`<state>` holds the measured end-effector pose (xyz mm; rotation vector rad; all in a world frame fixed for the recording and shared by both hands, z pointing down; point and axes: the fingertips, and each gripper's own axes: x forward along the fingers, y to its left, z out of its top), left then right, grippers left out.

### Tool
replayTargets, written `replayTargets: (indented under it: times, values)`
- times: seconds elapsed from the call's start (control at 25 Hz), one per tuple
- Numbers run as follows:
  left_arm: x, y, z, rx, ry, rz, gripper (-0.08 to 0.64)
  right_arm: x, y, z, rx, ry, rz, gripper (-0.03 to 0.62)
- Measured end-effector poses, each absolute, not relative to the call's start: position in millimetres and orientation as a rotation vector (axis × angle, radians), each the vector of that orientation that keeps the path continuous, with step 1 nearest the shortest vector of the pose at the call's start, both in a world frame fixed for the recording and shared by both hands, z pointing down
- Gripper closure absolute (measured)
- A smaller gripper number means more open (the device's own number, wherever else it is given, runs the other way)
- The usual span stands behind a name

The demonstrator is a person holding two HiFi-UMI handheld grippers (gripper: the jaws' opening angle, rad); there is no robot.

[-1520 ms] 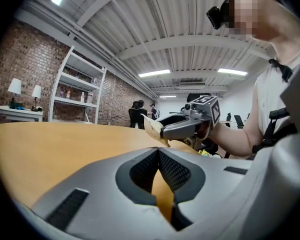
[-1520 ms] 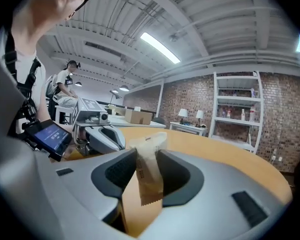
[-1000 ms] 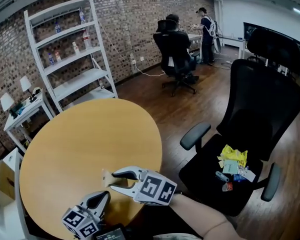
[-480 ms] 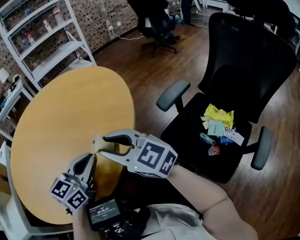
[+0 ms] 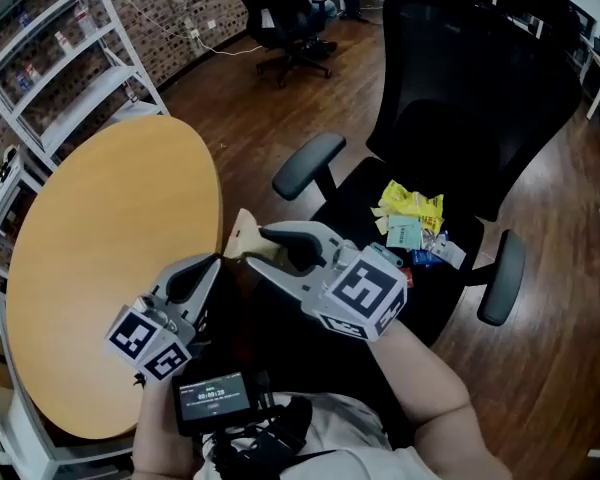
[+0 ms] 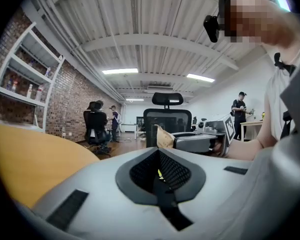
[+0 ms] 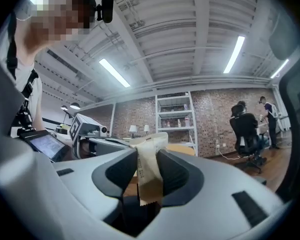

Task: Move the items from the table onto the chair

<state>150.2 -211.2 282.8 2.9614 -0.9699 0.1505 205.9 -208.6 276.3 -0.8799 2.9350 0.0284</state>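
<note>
One beige packet [image 5: 242, 240] is the thing in hand: it stands pinched between the jaws of the right gripper [image 5: 257, 248], in the air just off the table's [image 5: 110, 258] right edge and short of the chair's [image 5: 345, 208] front edge. The left gripper [image 5: 208, 268] hangs just beside it, jaws together with nothing in them.

To finish this step well, I would carry the packet level past the armrest [image 5: 308, 164], keep the pinch firm until it is over the seat, then lower it and let go near the pile of small items [image 5: 412, 213] at the seat's back, well in from the front edge so it cannot slide off.

Only the right gripper view shows the grip itself: the pads press the packet's middle, its crimped lower edge hanging below them. Only the head view shows how far the seat is. The left gripper view shows that gripper's closed pads and the packet side-on.
</note>
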Motion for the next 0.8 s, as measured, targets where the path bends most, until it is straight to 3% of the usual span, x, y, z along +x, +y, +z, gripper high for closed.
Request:
replayTargets:
  times: [0.4, 0.8]
  values:
    - [296.8, -206.7, 295.7, 3.213, -0.467, 0.231, 0.549, 353.9, -215.6, 320.7, -1.405, 2.760, -0.058, 0.449]
    - [387.3, -204.4, 383.0, 3.094, -0.218, 0.307, 0.549, 471.4, -193.9, 446.1, -1.886, 2.687, -0.436, 0.449]
